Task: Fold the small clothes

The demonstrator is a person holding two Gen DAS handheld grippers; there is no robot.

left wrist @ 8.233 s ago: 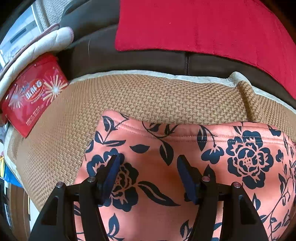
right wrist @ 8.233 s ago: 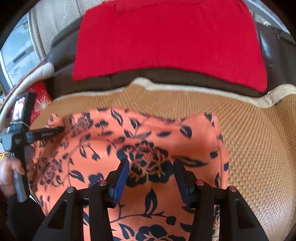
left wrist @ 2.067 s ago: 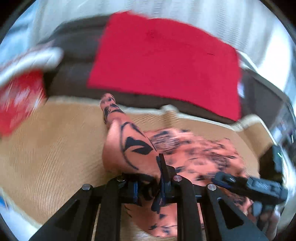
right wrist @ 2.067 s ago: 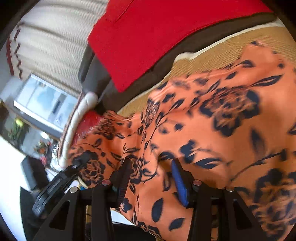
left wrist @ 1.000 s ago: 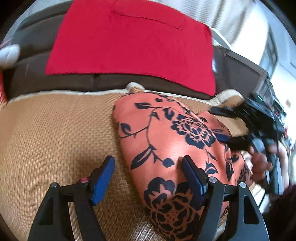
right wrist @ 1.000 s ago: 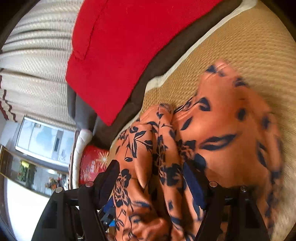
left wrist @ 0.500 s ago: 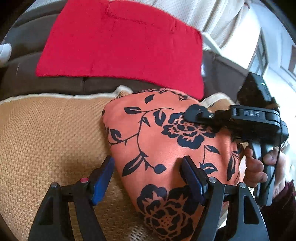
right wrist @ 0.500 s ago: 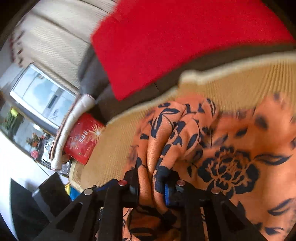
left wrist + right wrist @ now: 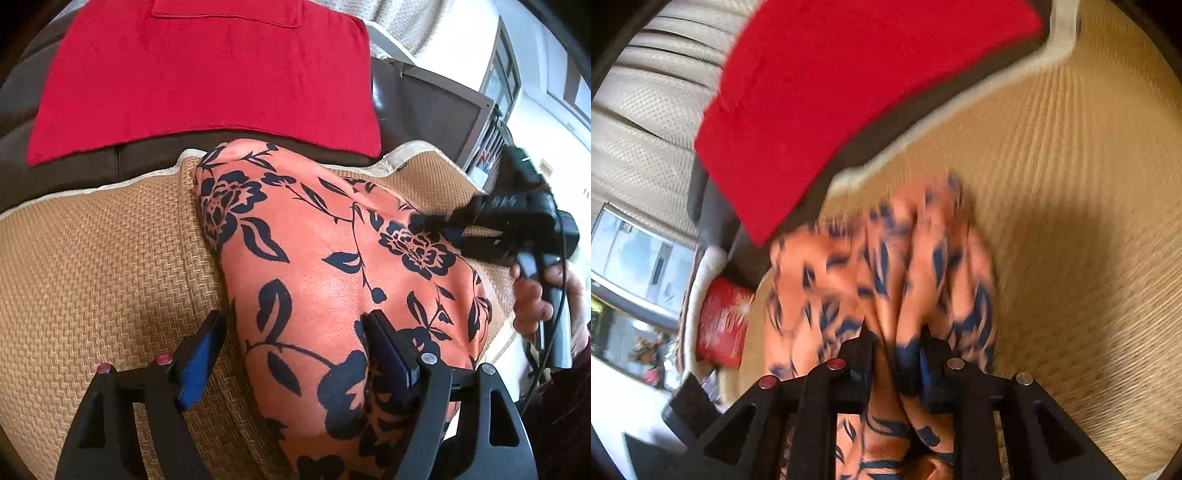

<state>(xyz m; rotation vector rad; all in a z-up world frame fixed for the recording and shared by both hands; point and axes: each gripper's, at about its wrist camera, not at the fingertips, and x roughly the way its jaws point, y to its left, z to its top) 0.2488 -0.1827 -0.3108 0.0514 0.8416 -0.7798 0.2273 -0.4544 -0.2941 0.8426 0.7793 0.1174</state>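
Observation:
An orange garment with a dark floral print (image 9: 314, 258) lies folded on the woven tan seat mat (image 9: 92, 258). My left gripper (image 9: 295, 350) is open, its jaws straddling the garment's near left edge. My right gripper (image 9: 894, 347) is shut on a bunched fold of the garment (image 9: 886, 266), which drapes away from it over the mat (image 9: 1071, 184). In the left wrist view the right gripper (image 9: 436, 225) reaches onto the garment from the right, held by a hand (image 9: 535, 295).
A red cloth (image 9: 203, 74) hangs over the brown sofa back (image 9: 147, 158) behind the mat. A red packet (image 9: 720, 325) lies at the mat's left end by a cream armrest (image 9: 698, 280). A dark side unit (image 9: 443, 107) stands at right.
The right gripper closed on a bunched fold of the garment and has swung with it. The left gripper stays open, now nearer the garment's left edge.

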